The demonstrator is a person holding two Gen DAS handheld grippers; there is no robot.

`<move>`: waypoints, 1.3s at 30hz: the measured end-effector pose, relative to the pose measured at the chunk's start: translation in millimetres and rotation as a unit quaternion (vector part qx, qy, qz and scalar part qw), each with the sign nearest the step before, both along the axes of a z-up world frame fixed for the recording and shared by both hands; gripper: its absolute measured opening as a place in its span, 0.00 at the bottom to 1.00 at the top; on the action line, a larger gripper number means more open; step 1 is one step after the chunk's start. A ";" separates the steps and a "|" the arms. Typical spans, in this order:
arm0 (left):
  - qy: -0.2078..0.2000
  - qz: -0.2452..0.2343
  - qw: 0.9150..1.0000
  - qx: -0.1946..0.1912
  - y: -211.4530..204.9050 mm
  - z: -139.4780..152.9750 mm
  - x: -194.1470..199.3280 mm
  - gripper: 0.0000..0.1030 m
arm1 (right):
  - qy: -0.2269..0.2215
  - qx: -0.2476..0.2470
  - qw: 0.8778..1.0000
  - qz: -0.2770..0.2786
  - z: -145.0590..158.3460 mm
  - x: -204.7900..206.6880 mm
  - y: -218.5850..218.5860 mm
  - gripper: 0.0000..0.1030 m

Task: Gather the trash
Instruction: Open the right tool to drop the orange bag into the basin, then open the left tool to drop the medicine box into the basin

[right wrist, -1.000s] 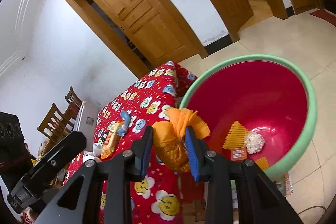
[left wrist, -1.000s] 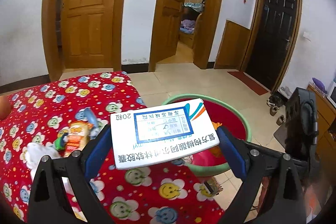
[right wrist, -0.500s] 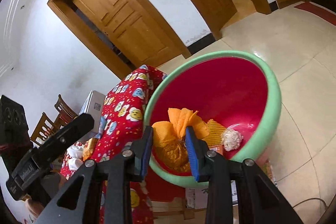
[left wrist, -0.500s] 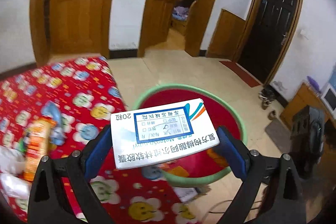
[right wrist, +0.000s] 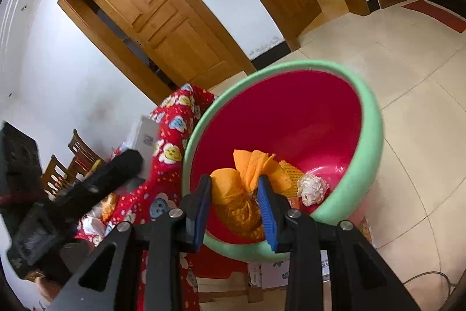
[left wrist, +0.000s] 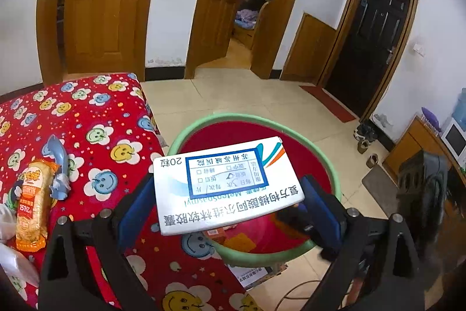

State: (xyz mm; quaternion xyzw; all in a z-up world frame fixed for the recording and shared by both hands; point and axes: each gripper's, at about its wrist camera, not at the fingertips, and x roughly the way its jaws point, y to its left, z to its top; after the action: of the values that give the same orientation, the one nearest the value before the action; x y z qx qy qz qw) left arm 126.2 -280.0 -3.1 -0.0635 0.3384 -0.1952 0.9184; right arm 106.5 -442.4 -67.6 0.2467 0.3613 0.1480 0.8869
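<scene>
In the lower middle of the left wrist view our left gripper clamps the white medicine box, as it did a second ago; the box now sits over the red basin instead of the table edge. Our right gripper, jaws narrow, pinches the orange wrapper, now inside the basin's green rim rather than over the smiley tablecloth. Beyond it lie a crumpled white wad and yellow scraps. At the frame's left, a snack packet lies on the cloth.
</scene>
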 end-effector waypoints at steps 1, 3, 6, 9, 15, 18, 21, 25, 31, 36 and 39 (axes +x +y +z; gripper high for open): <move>-0.001 0.000 1.000 -0.002 0.6 0.4 -0.7 0.93 | -0.003 -0.008 1.000 0.007 1.3 1.5 5.6 0.35; -0.002 0.001 1.000 -0.001 1.0 -0.4 -1.5 0.93 | -0.010 -0.028 1.000 0.011 2.9 3.4 14.4 0.35; 0.000 0.002 1.000 0.001 1.1 -1.6 -2.2 0.93 | -0.021 -0.039 0.999 0.019 4.9 3.3 22.0 0.35; -0.003 0.004 1.000 -0.001 1.2 -0.4 -3.8 0.93 | -0.025 -0.040 0.999 0.024 5.7 3.1 25.1 0.38; -0.008 0.004 1.000 -0.006 1.8 0.8 -5.6 0.93 | -0.040 -0.047 0.998 0.009 10.8 -2.9 22.8 0.60; -0.008 0.002 1.000 -0.010 1.8 1.6 -6.3 0.93 | -0.055 -0.036 0.998 0.011 15.8 -8.2 20.8 0.68; -0.011 0.003 1.000 -0.008 1.2 1.7 -6.6 0.93 | -0.063 -0.044 0.997 0.015 20.2 -12.3 22.1 0.68; -0.006 0.002 1.000 -0.007 -0.9 0.3 -5.0 0.93 | -0.055 -0.067 0.996 -0.011 21.3 -14.5 16.3 0.68; 0.003 -0.003 1.000 -0.005 -5.6 -2.9 1.2 0.93 | -0.030 -0.092 0.992 -0.085 15.5 -19.3 -3.6 0.68; 0.018 -0.020 1.000 -0.011 -8.6 -8.3 4.5 0.94 | -0.031 -0.084 0.992 -0.087 15.1 -21.1 -7.6 0.68; 0.015 -0.027 0.999 -0.014 -9.3 -7.9 2.5 0.94 | -0.036 -0.080 0.992 -0.093 17.0 -22.4 -9.3 0.68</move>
State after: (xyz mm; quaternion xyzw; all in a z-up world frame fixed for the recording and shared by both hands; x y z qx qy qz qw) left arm 128.7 -289.4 -11.0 -0.0699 0.3507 -0.2231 0.9068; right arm 84.1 -451.7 -50.6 0.2019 0.3151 0.0439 0.9263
